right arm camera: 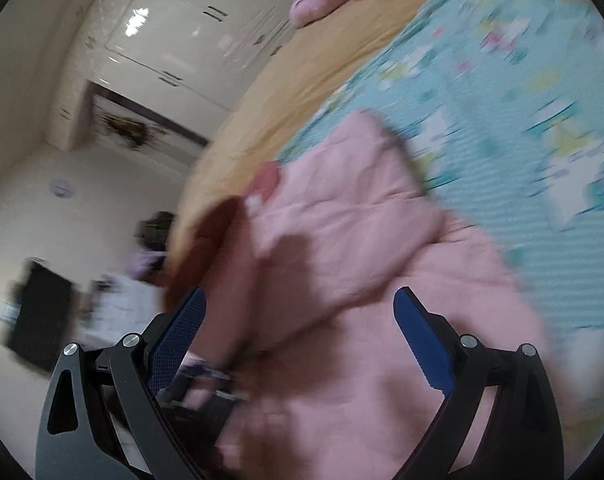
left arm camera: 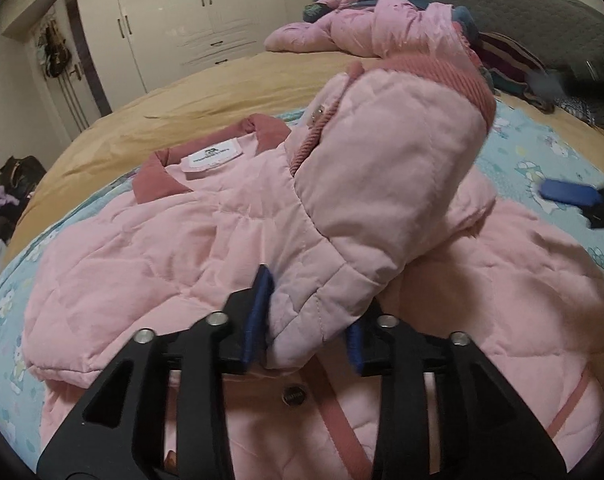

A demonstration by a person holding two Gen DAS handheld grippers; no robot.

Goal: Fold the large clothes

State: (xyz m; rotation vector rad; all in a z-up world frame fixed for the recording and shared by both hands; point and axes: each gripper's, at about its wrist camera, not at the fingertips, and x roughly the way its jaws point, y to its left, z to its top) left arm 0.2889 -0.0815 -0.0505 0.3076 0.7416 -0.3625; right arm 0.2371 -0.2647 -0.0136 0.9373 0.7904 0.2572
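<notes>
A pink quilted jacket (left arm camera: 173, 232) with a darker pink collar (left arm camera: 157, 176) lies on the blue patterned sheet (left arm camera: 542, 152) on the bed. My left gripper (left arm camera: 306, 304) is shut on the jacket's sleeve (left arm camera: 382, 168), which is lifted and folded over the jacket body. The ribbed cuff (left arm camera: 454, 76) points away from me. My right gripper (right arm camera: 302, 300) is open and empty, above the jacket (right arm camera: 342, 240); that view is blurred. Its blue fingertip (left arm camera: 562, 194) shows at the right edge of the left wrist view.
A second pink jacket (left arm camera: 342, 28) and dark clothes (left arm camera: 510, 60) are piled at the far end of the bed. A tan blanket (left arm camera: 205, 96) covers the far left of the bed. White wardrobes (left arm camera: 189, 12) stand behind. Bags (left arm camera: 17, 176) sit on the floor at left.
</notes>
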